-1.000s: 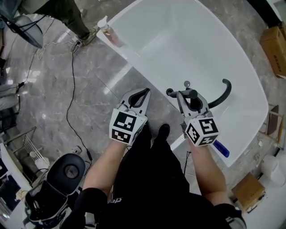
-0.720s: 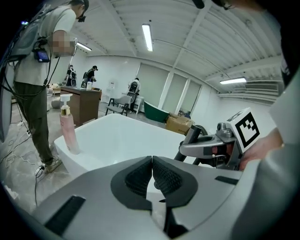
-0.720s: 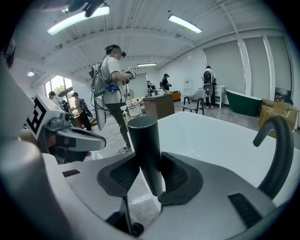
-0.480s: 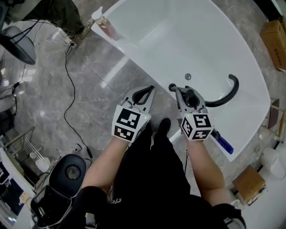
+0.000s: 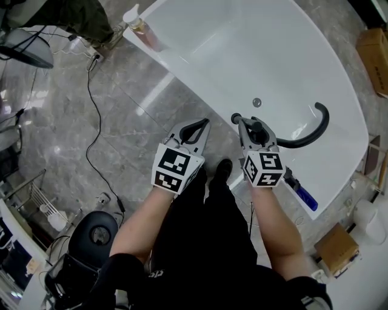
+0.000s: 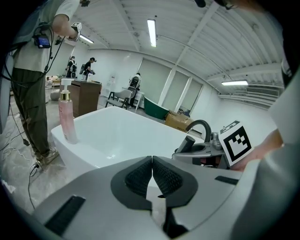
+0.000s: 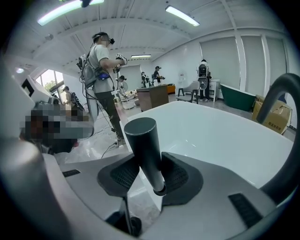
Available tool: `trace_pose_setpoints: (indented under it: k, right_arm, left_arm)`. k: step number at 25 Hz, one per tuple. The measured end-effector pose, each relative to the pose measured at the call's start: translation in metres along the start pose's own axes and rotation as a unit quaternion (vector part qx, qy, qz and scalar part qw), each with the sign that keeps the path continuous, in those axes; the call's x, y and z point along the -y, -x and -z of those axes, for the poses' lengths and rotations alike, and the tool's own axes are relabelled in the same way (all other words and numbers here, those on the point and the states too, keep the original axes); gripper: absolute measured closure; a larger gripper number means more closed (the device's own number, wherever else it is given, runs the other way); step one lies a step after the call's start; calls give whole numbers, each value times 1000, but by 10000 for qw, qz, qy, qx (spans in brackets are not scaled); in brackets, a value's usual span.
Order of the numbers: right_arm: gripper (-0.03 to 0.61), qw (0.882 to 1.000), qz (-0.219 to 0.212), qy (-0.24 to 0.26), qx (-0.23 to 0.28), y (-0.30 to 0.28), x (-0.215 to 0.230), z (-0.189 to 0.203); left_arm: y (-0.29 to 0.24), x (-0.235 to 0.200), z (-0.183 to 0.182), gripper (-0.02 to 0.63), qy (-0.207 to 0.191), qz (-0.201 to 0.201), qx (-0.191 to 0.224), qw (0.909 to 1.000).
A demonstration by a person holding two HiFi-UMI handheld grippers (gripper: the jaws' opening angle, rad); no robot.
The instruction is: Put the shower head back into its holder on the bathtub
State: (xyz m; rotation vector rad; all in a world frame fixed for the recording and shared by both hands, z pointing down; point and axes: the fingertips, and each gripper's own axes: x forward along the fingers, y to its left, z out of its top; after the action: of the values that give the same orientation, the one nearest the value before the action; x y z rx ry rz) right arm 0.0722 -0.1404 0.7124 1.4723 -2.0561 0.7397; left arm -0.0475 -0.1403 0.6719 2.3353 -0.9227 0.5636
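The shower head (image 5: 245, 123) is a dark cylinder, seen up close in the right gripper view (image 7: 146, 149). My right gripper (image 5: 254, 128) (image 7: 151, 177) is shut on it, pads pressed on both sides, just above the near rim of the white bathtub (image 5: 182, 85). A thin dark hose (image 7: 125, 211) hangs below the jaws. A black curved spout (image 5: 312, 134) rises from the rim just right of the gripper. I cannot make out the holder. My left gripper (image 5: 197, 126) (image 6: 152, 165) hangs shut and empty over the floor, left of the tub rim.
A pump bottle of pink liquid (image 5: 143, 30) (image 6: 65, 117) stands on the tub's far left rim. A blue object (image 5: 302, 197) lies on the near right rim. A black cable (image 5: 91, 121) crosses the marble floor, where a person (image 5: 79, 18) stands. Cardboard boxes (image 5: 373, 54) sit at the right.
Both grippers have sunk a little, the right one carrying the shower head closer to the tub's near rim. The grip has not changed.
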Motion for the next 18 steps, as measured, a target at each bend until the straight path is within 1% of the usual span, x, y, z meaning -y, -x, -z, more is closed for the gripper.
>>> trace_pose_setpoints:
  k: [6, 9, 12, 16, 18]
  right_arm:
    - [420, 9999, -55, 19, -114, 0, -1, -3]
    - [426, 9999, 6, 124, -27, 4, 2, -7]
    - [426, 10000, 13, 89, 10, 4, 5, -6]
    - [425, 9998, -29, 180, -122, 0, 3, 1]
    - [420, 9996, -76, 135, -245, -4, 0, 9]
  left_arm:
    - [0, 5, -7, 596, -4, 23, 7, 10000]
    - [1, 5, -13, 596, -41, 23, 36, 10000]
    - [2, 5, -14, 596, -51, -1, 56, 10000]
    - [3, 6, -11, 595, -33, -7, 35, 10000]
    - [3, 6, -8, 595, -21, -8, 12, 10000]
